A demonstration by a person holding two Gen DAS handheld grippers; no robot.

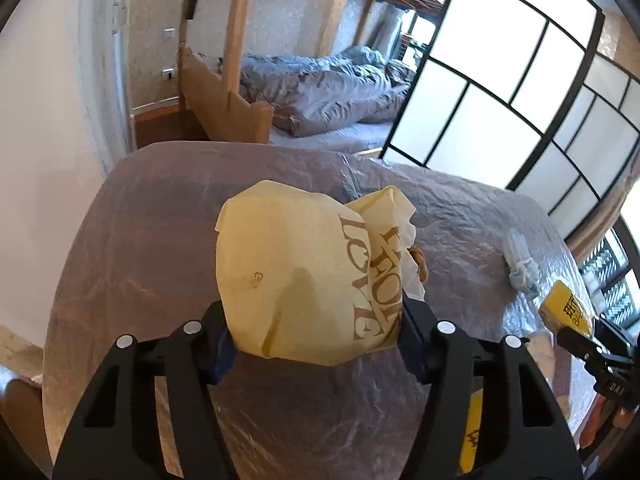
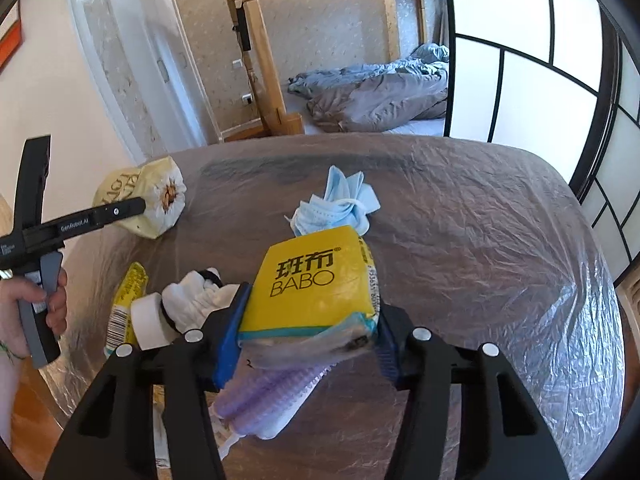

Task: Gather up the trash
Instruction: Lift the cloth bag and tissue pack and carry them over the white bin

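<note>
plastic-covered table (image 2: 480, 240), wrapper (image 1: 304, 280) in left tool (image 1: 316, 340)

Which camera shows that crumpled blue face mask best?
The right wrist view: the blue face mask lies unobstructed mid-table, just behind the yellow BABO tissue pack. The left wrist view shows it only small and distorted near the right edge.
</note>
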